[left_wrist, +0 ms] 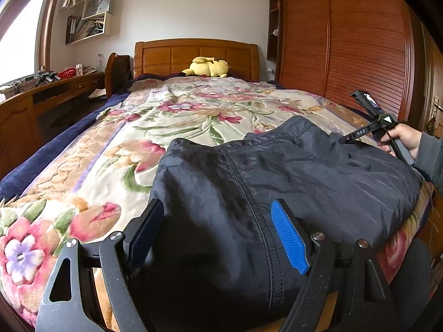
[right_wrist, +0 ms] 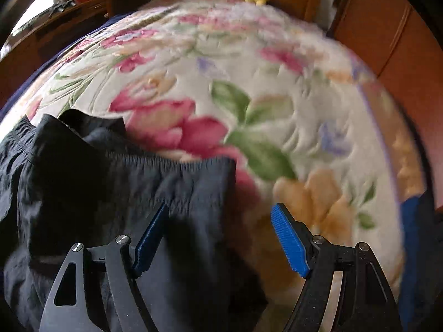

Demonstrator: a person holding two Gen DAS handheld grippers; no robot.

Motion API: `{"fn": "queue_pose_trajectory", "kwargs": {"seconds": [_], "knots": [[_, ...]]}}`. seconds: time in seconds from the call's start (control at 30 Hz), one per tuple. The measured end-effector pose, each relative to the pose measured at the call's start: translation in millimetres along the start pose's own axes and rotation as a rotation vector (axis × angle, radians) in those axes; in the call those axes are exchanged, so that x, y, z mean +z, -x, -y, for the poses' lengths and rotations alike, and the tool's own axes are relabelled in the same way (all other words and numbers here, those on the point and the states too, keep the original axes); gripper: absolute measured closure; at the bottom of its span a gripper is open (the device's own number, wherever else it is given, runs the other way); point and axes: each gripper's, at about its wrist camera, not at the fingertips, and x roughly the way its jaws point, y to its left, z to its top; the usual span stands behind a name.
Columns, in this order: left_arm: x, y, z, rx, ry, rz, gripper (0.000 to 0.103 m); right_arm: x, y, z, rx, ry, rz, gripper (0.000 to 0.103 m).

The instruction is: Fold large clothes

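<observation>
A dark navy garment (left_wrist: 277, 182) lies in a folded heap on the near part of the floral bedspread (left_wrist: 171, 116). My left gripper (left_wrist: 218, 235) is open, its blue-padded fingers straddling the garment's near edge by a seam, holding nothing. In the right wrist view the garment (right_wrist: 110, 193) fills the lower left, with an elastic hem edge across the middle. My right gripper (right_wrist: 221, 238) is open above that garment's right edge and the bedspread (right_wrist: 277, 96). The right gripper also shows in the left wrist view (left_wrist: 343, 139), held by a hand over the garment's far right side.
A yellow plush toy (left_wrist: 207, 67) lies by the wooden headboard (left_wrist: 193, 55). A wooden wardrobe (left_wrist: 346, 41) stands to the right of the bed. A desk (left_wrist: 49, 91) with clutter and a chair (left_wrist: 119, 72) stand to the left. The right wrist view is motion-blurred.
</observation>
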Motion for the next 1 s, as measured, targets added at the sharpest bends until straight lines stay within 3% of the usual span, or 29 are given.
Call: {"fn": "queue_pose_trajectory", "kwargs": {"seconds": [0.07,0.1,0.13,0.2,0.27,0.43,0.47,0.57,0.63,0.7,1.0], "knots": [[-1,0,1,0.005,-0.005,-0.004,0.022,7,-9,9,0.058,-0.006,-0.005,0.062],[-2,0,0,0.008,-0.005,-0.005,0.022,8,-7,10,0.078,-0.001,-0.001,0.082],[-2,0,0,0.009,-0.004,-0.006,0.022,8,-3,9,0.074,0.012,0.009,0.088],[-2,0,-1,0.01,-0.002,-0.007,0.022,6,9,8,0.04,0.054,0.064,0.095],[-2,2,-3,0.003,0.008,-0.004,0.022,-7,30,15,-0.039,0.014,0.128,0.096],[-2,4,-4,0.008,0.01,0.003,0.022,-19,23,30,-0.092,-0.045,0.097,0.096],[-3,4,-4,0.01,0.006,0.003,0.022,-20,25,28,-0.099,-0.045,0.109,0.095],[-2,8,1,0.017,-0.002,0.015,0.022,-22,42,21,-0.122,-0.052,0.159,0.077],[-2,13,6,0.016,-0.011,0.029,0.022,-29,61,12,-0.124,-0.049,0.197,0.036],[0,18,11,0.013,-0.018,0.042,0.022,-45,83,2,-0.101,-0.043,0.255,0.024],[9,18,59,-0.079,-0.057,0.055,0.022,-150,159,-36,-0.043,-0.031,0.338,0.021]]}}
